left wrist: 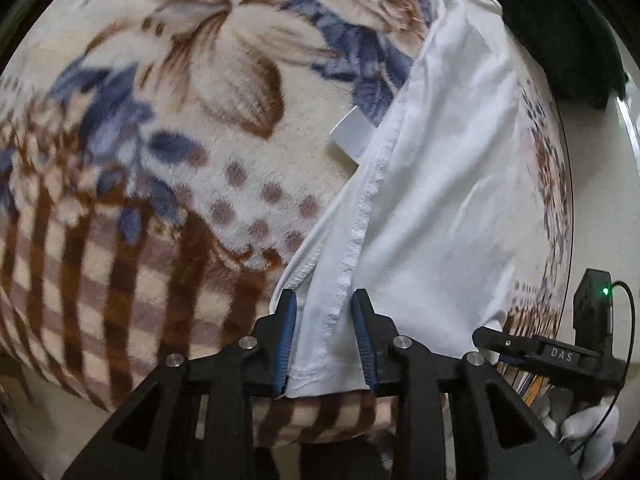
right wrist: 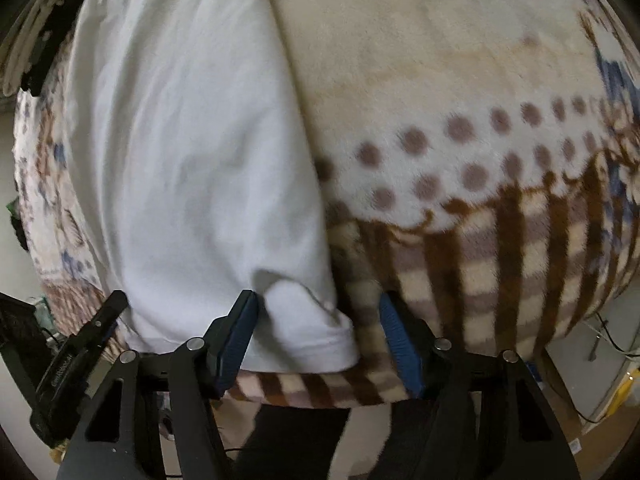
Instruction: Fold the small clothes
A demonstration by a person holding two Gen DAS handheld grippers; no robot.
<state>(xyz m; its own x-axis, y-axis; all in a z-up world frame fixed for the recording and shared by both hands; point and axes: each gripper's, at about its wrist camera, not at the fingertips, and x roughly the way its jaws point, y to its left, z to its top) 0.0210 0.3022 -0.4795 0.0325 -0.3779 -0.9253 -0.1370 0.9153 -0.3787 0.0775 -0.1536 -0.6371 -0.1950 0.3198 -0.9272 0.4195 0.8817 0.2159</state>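
A white garment (left wrist: 432, 200) lies lengthwise on a fleece blanket (left wrist: 200, 120) with flowers, dots and brown checks. A white label (left wrist: 352, 136) sticks out from its left side. My left gripper (left wrist: 324, 297) points down at the garment's near end, its jaws a little apart, with the stitched hem lying loosely between the blue pads (left wrist: 285, 344). In the right wrist view the same garment (right wrist: 192, 160) fills the left half. My right gripper (right wrist: 316, 297) stands wide open over its near right corner, where a hemmed sleeve end (right wrist: 320, 340) lies beside the left pad.
The blanket (right wrist: 460, 80) hangs over the near edge of the surface. A dark green cloth (left wrist: 560, 20) lies at the far right. A white-gloved hand (left wrist: 592, 428) holds the other gripper's body. Cables and boxes (right wrist: 624, 384) are on the floor at the right.
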